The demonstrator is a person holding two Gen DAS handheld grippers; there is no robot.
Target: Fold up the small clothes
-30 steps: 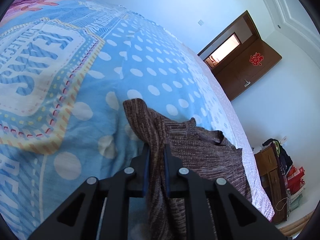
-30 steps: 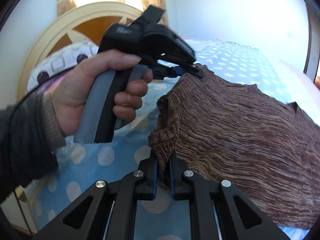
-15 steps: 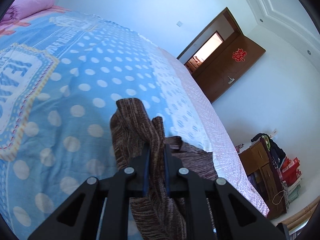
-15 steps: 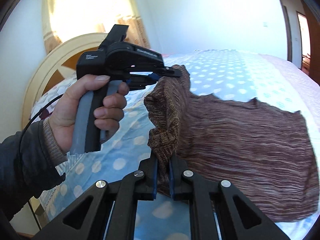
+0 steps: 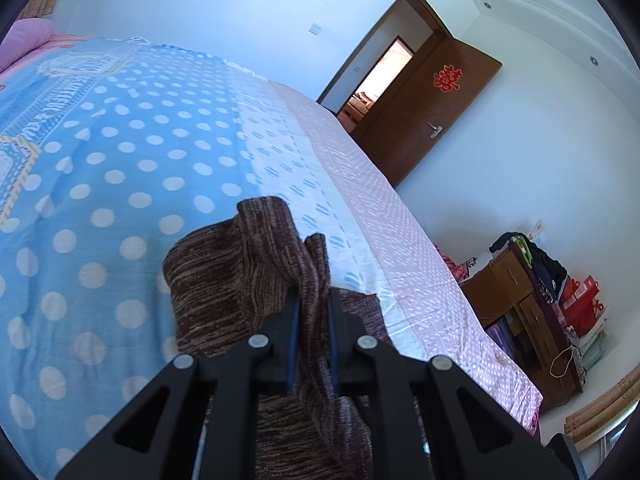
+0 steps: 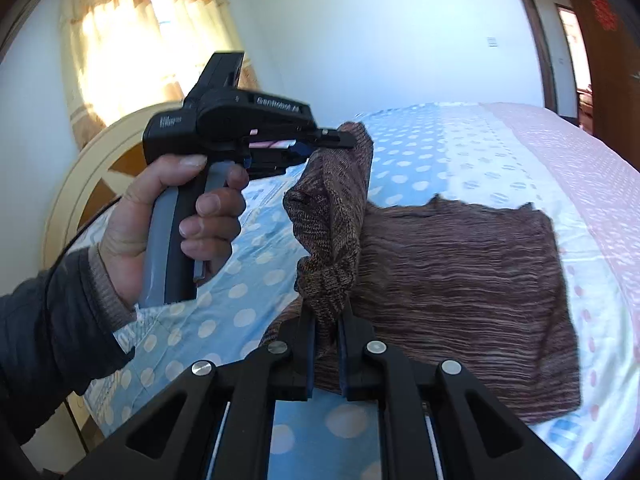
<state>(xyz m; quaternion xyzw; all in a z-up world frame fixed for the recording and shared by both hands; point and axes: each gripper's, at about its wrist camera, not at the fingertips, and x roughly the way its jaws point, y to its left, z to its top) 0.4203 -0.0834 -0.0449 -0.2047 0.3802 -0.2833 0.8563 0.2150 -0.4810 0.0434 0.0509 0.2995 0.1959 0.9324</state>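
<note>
We see one brown knitted garment point(image 6: 460, 288) on a bed covered by a blue polka-dot bedspread point(image 5: 100, 184), and we hold one edge of it lifted between two handheld grippers. Our left gripper point(image 5: 311, 300) is clamped on a bunched corner of the knit, which stands up above its fingers; in the right wrist view the same tool appears from the side, held in our left hand point(image 6: 176, 224), its tips pinching the top of the raised fold. Our right gripper point(image 6: 326, 320) is likewise closed on the lower part of that lifted edge. The rest of the garment lies flat on the bed beyond, reaching toward the pink border of the bedspread. We judge that we are midway through a fold: one side is raised and ready to be carried across the flat part. The next move likely calls for both grippers to travel together toward the far edge, keeping the cloth taut between them, then lowering and letting go so the edges line up. By count: one garment, two grippers, one visible hand, one wooden door point(image 5: 420, 120), and one curtained window point(image 6: 132, 40).
</note>
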